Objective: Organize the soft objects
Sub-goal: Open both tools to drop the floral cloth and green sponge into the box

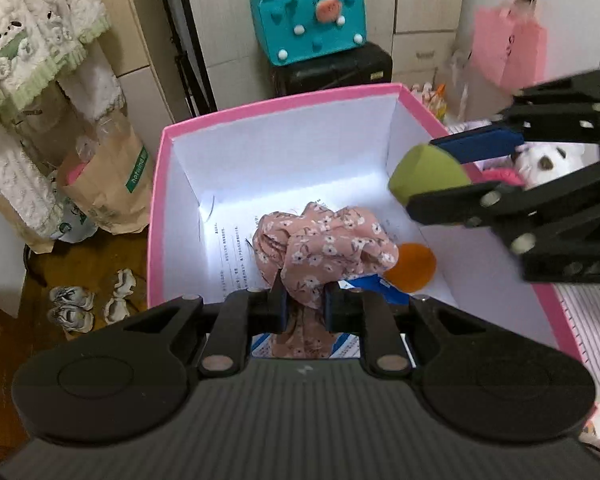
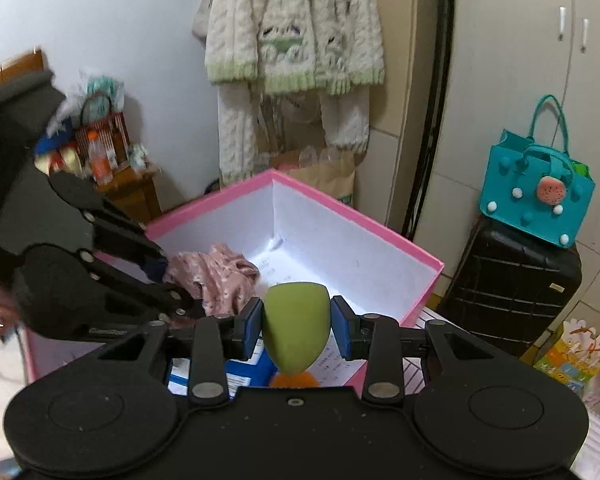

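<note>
Left wrist: crumpled pink floral cloth, clamped

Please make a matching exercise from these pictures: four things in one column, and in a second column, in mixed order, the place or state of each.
Things:
1. floral cloth
2. green sponge
3. orange ball
4. teal bag

Places or states:
A. on the black suitcase
B. lying loose in the pink box
C. pinched by the left gripper
D. held by the right gripper

Pairs: 1-C, 2-D, 3-B, 4-A
</note>
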The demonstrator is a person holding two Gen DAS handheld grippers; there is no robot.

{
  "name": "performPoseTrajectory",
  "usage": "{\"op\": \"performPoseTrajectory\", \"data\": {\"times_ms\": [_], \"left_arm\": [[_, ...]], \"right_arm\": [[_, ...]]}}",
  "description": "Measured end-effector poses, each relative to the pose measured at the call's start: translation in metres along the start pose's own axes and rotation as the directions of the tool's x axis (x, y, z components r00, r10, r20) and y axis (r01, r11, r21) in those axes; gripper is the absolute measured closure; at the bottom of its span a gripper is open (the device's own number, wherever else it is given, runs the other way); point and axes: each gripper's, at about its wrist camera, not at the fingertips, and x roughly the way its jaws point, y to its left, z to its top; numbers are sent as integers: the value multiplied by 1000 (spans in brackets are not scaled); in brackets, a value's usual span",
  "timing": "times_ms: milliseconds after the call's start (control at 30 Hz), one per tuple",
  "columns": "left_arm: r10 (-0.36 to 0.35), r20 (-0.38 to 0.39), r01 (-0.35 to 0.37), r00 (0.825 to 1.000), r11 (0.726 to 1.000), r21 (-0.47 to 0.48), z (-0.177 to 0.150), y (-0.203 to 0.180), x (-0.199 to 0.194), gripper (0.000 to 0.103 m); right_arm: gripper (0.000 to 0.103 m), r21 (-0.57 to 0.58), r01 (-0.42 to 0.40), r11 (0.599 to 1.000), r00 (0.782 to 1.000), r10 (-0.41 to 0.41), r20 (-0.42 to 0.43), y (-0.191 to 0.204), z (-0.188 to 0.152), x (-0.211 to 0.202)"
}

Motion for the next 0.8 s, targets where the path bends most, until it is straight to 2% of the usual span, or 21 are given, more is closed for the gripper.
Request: {"op": "performPoseTrajectory", "data": {"times_ms": [100,200,400,533,567,600,633,700,800], "left_arm": [[4,-18,-4,1000,1000,4,5,-1,2,87],[48,-15,-47,999,999,20,8,-2,6,87],[62,-49,-60,997,998,31,11,-3,20,83],[81,-29,-80,996,997,18,11,-2,20,69],[80,-24,-80,996,997,15,11,-2,18,66],[78,-20,-78,997,997,14,12,-2,15,60],[78,-10,-78,997,997,14,13,-1,12,56],[95,13,-95,995,995,10,13,-1,2,54],[82,37,-83,996,996,13,11,-1,-17,50]], "right_arm": [[61,-97,33,995,999,-37,-40,3,1,14],[61,-114,32,993,997,-40,-68,0,3,23],[60,-149,23,989,991,-42,-127,-4,5,42],[58,-158,35,987,991,-55,-124,-5,5,48],[53,-151,30,988,991,-49,-124,-6,5,48],[47,-138,14,990,992,-31,-125,-7,6,46],[46,-117,-3,993,993,-11,-120,-8,6,42],[46,-86,-2,996,995,-7,-100,-10,7,33],[46,-67,-11,998,997,6,-78,-9,7,15]]}}
